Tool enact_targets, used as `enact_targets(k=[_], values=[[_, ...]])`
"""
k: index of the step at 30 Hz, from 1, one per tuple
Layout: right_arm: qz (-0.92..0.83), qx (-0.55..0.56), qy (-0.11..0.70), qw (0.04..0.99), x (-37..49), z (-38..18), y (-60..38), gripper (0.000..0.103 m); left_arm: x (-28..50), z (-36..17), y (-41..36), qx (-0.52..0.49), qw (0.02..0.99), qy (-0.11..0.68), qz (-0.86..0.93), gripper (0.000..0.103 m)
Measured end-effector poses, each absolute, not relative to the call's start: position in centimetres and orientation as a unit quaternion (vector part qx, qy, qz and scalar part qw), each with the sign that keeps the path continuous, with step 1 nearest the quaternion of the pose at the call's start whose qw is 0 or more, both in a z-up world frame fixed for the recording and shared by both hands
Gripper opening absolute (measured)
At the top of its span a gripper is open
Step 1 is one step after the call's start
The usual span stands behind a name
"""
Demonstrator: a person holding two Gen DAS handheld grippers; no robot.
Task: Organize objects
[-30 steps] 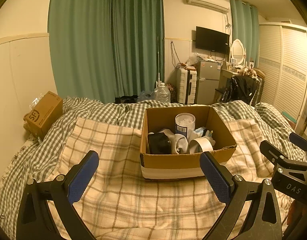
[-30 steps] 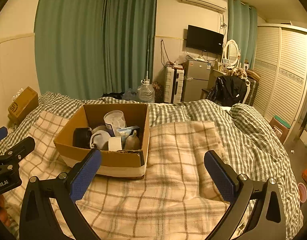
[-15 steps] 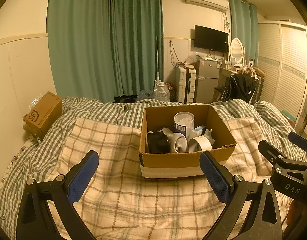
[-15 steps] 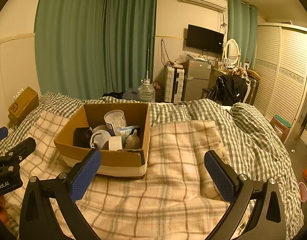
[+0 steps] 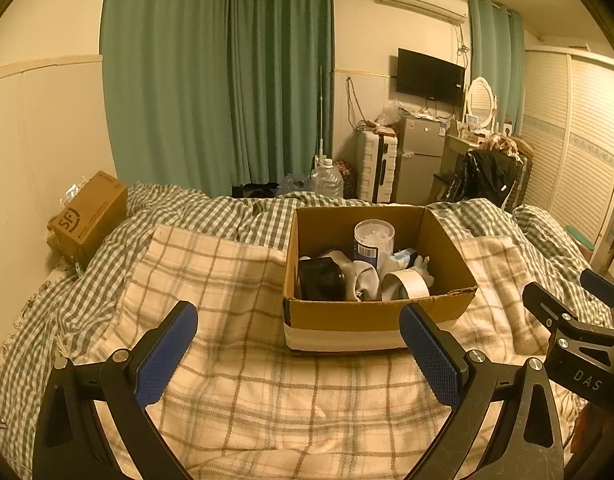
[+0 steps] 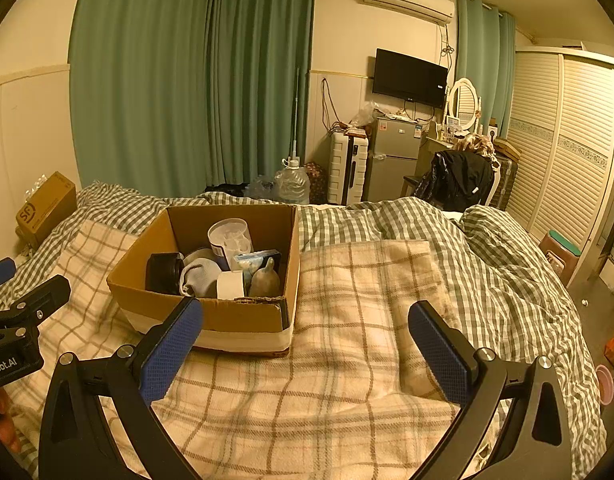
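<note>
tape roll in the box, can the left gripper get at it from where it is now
Probably yes. The left gripper is open and empty, the cardboard box has no lid, and the tape roll lies on top near the front wall. It would likely have to come down over that wall.

Dim warm yellow-orange indoor light; soft shadows; sharp focus; strong fisheye bending, black vignette corners.

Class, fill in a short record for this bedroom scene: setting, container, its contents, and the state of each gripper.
setting: bed with a plaid blanket
container: open cardboard box resting on the blanket
contents: black jar, tape roll, clear tub, white cloth
left gripper: jaws wide open, empty, short of the box
right gripper: jaws wide open, empty, over the blanket
</note>
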State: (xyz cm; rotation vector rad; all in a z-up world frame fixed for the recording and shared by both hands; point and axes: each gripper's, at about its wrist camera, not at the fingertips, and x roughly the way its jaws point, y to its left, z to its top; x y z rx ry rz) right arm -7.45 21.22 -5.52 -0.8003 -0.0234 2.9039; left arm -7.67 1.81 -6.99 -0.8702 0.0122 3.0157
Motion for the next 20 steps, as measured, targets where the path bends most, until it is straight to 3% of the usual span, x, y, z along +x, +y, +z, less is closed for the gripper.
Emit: enact_targets(k=[20], values=[[0.961, -0.268, -0.007, 0.063, -7.36, -5.72, 21.22, 0.103, -7.4, -6.87, 2.1, -0.277, 0.013, 0.012, 0.961, 0.103]])
